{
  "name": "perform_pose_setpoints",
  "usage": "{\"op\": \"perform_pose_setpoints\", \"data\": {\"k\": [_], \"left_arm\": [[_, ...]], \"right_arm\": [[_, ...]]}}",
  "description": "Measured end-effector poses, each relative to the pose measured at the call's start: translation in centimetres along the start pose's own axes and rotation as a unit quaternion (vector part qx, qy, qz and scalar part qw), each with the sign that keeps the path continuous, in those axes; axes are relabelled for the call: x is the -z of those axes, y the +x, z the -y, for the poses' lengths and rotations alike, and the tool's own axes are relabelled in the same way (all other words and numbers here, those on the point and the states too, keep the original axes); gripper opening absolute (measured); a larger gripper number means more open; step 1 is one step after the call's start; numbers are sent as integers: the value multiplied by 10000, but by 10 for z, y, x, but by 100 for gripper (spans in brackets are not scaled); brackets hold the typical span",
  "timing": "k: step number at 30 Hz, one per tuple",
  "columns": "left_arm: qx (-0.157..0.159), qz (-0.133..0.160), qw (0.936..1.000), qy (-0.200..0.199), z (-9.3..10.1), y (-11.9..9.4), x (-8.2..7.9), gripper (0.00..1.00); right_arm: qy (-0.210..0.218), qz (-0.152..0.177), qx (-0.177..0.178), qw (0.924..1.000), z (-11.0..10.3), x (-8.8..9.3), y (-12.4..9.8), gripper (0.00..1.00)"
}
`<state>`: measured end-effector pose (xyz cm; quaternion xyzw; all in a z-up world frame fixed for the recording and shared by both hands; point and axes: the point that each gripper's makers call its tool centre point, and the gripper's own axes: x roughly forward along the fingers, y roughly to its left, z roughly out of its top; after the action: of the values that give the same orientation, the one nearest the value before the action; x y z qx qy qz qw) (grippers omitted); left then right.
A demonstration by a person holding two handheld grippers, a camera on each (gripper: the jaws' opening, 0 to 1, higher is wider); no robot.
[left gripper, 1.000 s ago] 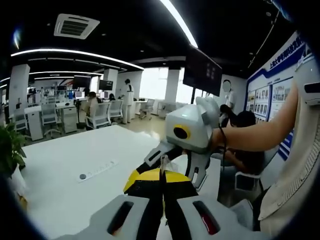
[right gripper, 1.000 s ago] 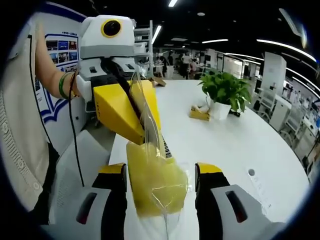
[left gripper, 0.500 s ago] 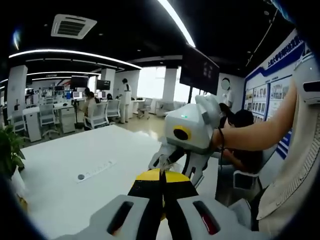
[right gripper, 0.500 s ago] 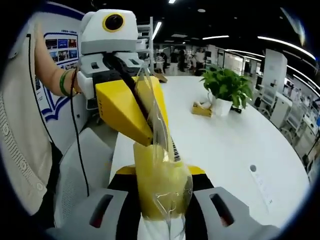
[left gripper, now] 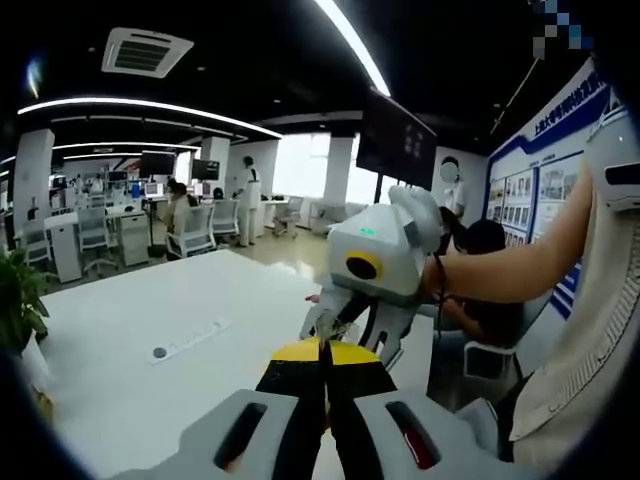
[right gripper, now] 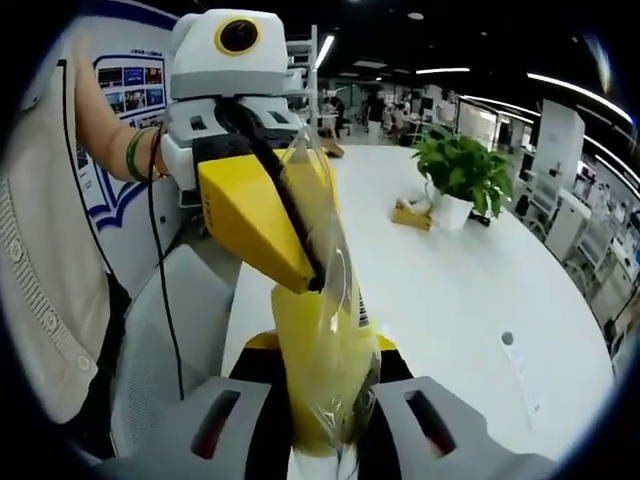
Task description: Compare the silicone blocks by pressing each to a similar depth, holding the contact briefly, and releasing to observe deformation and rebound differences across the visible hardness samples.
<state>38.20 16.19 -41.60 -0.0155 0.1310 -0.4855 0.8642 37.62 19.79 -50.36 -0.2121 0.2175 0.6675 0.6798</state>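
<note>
- Left gripper view: the left tongs (left gripper: 322,352) were closed, jaws pressed together on a thin edge of clear plastic. The right tongs (left gripper: 345,335) faced them over the white tabletop (left gripper: 150,370), with a flat white power strip (left gripper: 190,340) lying well off to the left. Writing on the blue wall poster (left gripper: 545,180) was too small to read.
- Right gripper view: the right tongs (right gripper: 322,400) squeezed a yellow silicone block (right gripper: 310,370) wrapped in a clear bag (right gripper: 335,290); a barcode label showed, unreadable. The left tongs (right gripper: 305,275) pinched the bag's top. A potted plant (right gripper: 460,180) stood on the tabletop.
</note>
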Motion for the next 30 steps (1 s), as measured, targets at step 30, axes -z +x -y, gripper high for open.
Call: {"op": "perform_pose_setpoints", "data": {"k": [30], "left_arm": [[7, -143, 9998, 101, 9, 0, 5, 0]], "right_arm": [[42, -261, 146, 9995, -7, 9, -4, 13]]}}
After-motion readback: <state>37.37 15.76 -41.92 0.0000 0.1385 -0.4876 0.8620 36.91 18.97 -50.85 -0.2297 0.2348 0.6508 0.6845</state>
